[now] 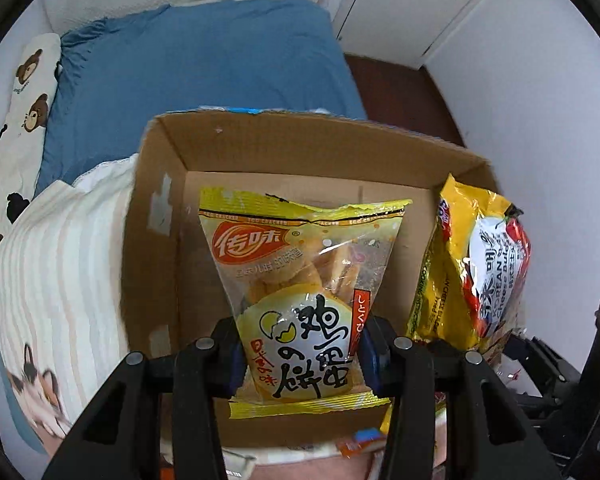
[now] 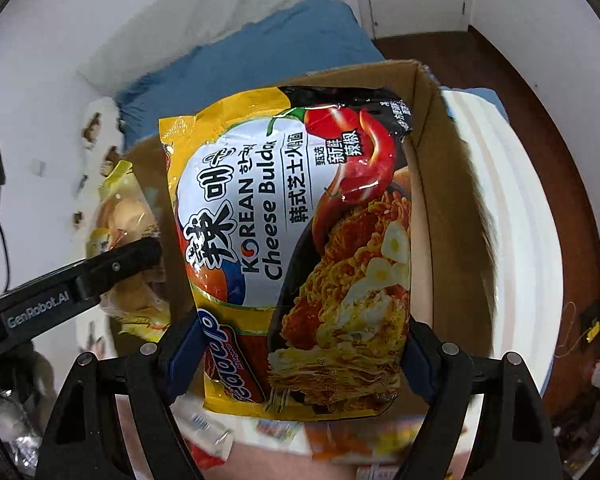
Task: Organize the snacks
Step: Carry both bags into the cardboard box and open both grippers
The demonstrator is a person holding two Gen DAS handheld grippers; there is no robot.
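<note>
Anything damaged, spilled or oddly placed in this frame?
Nothing spilled. The cardboard box has a ragged far rim and torn tape patches on its inner left wall. Both packets, egg crackers and cheese noodles, look sealed and intact.

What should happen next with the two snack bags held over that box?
Probably lower the egg cracker bag, clamped in the left gripper, into the empty cardboard box beneath it; the right gripper holds the cheese noodle packet over the same box.
</note>
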